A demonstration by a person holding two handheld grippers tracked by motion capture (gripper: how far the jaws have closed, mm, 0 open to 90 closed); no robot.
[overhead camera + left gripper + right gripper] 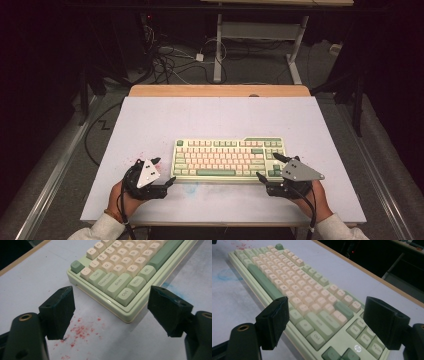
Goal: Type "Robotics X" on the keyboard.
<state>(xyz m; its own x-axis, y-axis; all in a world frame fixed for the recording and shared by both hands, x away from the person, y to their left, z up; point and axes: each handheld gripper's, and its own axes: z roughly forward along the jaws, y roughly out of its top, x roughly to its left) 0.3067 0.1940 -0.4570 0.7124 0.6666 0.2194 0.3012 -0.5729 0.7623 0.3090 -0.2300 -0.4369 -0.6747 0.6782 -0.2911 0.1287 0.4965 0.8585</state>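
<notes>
White table point(150, 120), wide and mostly bare; wooden edge along the far side. Keyboard point(229, 159), pale green with cream keys, lies on the near-centre of the table, long axis running left to right, square to the person.

Left gripper point(165, 172) sits just off the keyboard's left end, jaws spread wide, holding nothing; in the left gripper view the Ctrl corner point(125, 293) lies between and just ahead of the jaws. Right gripper point(267, 167) at the right end, jaws likewise apart and empty, already straddling the arrow-key corner in the right gripper view. Right looks slightly nearer; the two flank the short ends.

Faint red specks point(80, 330) on the table by the left gripper.

Judgement: a two-ended lift or slide would need each gripper to close inward along the long axis.
</notes>
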